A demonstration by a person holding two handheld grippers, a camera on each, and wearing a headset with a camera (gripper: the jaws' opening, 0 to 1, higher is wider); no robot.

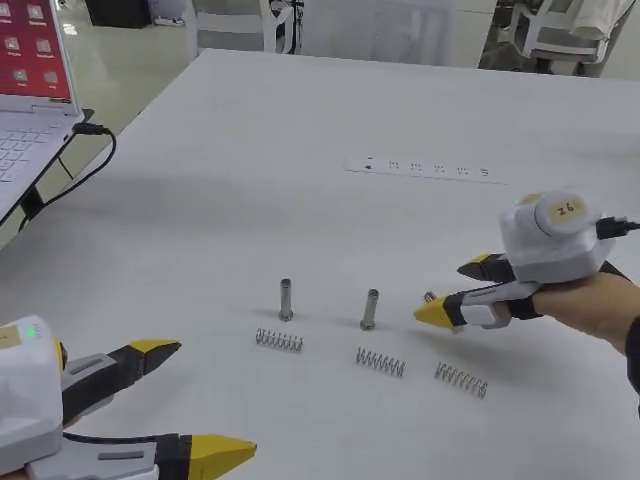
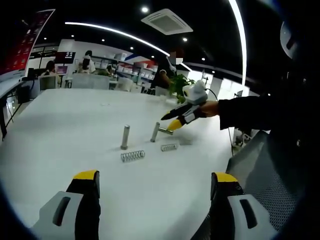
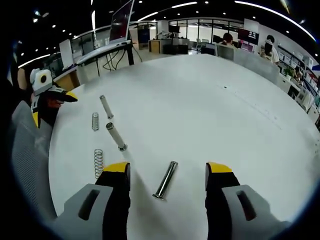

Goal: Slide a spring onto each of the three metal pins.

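Two metal pins stand upright on the white table (image 1: 300, 180), one on the left (image 1: 286, 299) and one in the middle (image 1: 370, 309). The third pin (image 3: 165, 179) lies flat between the open jaws of my right gripper (image 1: 455, 290), touching neither jaw. Three springs lie in a row in front of the pins: the left spring (image 1: 279, 340), the middle spring (image 1: 381, 362) and the right spring (image 1: 461, 379). My left gripper (image 1: 195, 400) is open and empty at the near left, well short of the left spring (image 2: 132, 156).
An open laptop (image 1: 30, 80) with a black cable (image 1: 95, 150) sits at the far left edge. A white power strip (image 1: 425, 168) lies beyond the pins. Office chairs stand past the table's far edge.
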